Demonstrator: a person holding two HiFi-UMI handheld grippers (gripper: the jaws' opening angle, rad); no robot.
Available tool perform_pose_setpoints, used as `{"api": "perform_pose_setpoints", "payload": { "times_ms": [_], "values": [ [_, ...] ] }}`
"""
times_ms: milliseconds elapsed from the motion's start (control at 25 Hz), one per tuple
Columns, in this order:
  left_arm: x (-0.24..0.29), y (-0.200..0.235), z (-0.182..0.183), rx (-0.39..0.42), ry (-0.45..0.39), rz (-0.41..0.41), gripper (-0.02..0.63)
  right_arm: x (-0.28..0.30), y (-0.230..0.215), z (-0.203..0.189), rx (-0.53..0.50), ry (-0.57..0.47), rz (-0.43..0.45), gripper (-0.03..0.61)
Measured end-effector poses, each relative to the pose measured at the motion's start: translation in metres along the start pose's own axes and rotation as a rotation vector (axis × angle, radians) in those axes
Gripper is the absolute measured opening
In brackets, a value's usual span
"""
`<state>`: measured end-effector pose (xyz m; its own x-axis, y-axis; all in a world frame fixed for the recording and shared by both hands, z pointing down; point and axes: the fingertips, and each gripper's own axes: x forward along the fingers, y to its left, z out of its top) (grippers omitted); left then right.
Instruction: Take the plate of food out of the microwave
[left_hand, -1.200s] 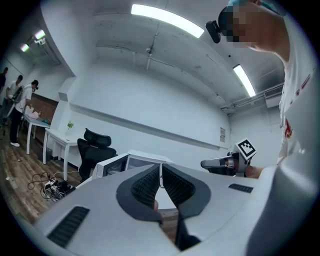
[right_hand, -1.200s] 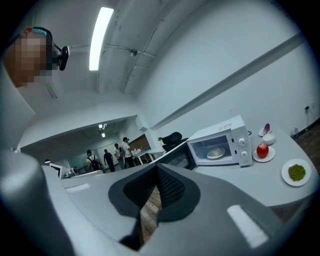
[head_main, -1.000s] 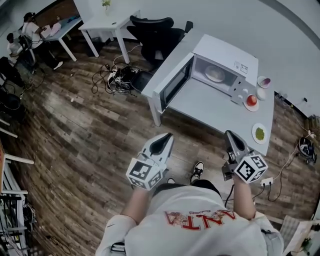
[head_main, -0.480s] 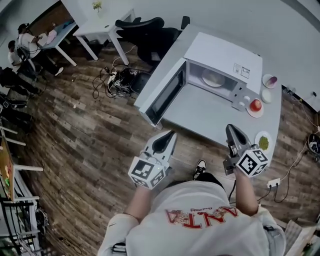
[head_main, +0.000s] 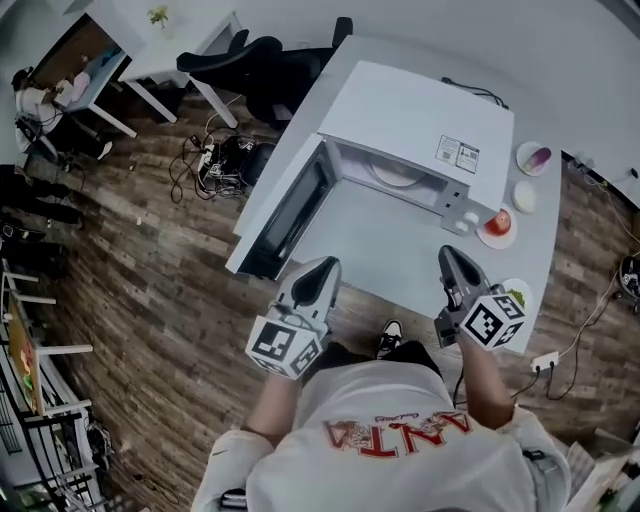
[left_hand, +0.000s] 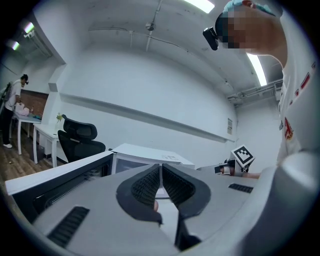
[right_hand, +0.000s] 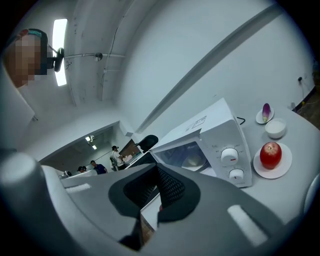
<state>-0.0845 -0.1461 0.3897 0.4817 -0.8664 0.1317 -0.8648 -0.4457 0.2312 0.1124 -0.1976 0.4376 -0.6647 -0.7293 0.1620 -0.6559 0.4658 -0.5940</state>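
A white microwave (head_main: 410, 105) stands on the grey table (head_main: 385, 240) with its door (head_main: 283, 212) swung wide open to the left. Inside it lies a pale plate (head_main: 390, 176), partly hidden under the top edge; in the right gripper view the plate (right_hand: 192, 161) shows in the cavity of the microwave (right_hand: 210, 125). My left gripper (head_main: 322, 265) is shut and empty over the table's near edge, beside the door. My right gripper (head_main: 449, 256) is shut too, with nothing in it, in front of the control panel. Both are well short of the plate.
Right of the microwave sit a red apple on a saucer (head_main: 500, 222), a small white bowl (head_main: 524, 196) and a saucer with a purple piece (head_main: 533, 158). A plate of green food (head_main: 515, 293) peeks out beside my right gripper. A black office chair (head_main: 270, 65) stands behind the door.
The microwave and table have come nearer and larger in the head view. Both grippers now hang over the table's near edge, still shut.
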Motion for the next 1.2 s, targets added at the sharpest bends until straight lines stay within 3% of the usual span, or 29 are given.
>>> {"api": "perform_pose_setpoints", "payload": {
  "times_ms": [200,400,600,720,880,1200],
  "values": [
    [0.028,0.017,-0.010,-0.027,0.033,0.019,0.025,0.021,-0.014,0.003,0.027,0.004,-0.011,0.000],
    [0.041,0.039,-0.009,-0.033,0.045,-0.031,0.025,0.044,-0.017,-0.002,0.084,-0.021,-0.070,0.000],
    [0.048,0.049,-0.011,-0.027,0.054,-0.110,0.025,0.071,-0.031,-0.016,0.273,-0.078,-0.138,0.000],
    [0.049,0.052,-0.017,-0.038,0.075,-0.137,0.025,0.095,-0.037,-0.025,0.377,-0.107,-0.123,0.007],
    [0.050,0.053,-0.028,-0.057,0.106,-0.159,0.025,0.117,-0.066,-0.040,0.541,-0.130,-0.208,0.058],
    [0.057,0.058,-0.037,-0.055,0.119,-0.177,0.025,0.164,-0.118,-0.060,0.788,-0.247,-0.279,0.058]
  ]
}}
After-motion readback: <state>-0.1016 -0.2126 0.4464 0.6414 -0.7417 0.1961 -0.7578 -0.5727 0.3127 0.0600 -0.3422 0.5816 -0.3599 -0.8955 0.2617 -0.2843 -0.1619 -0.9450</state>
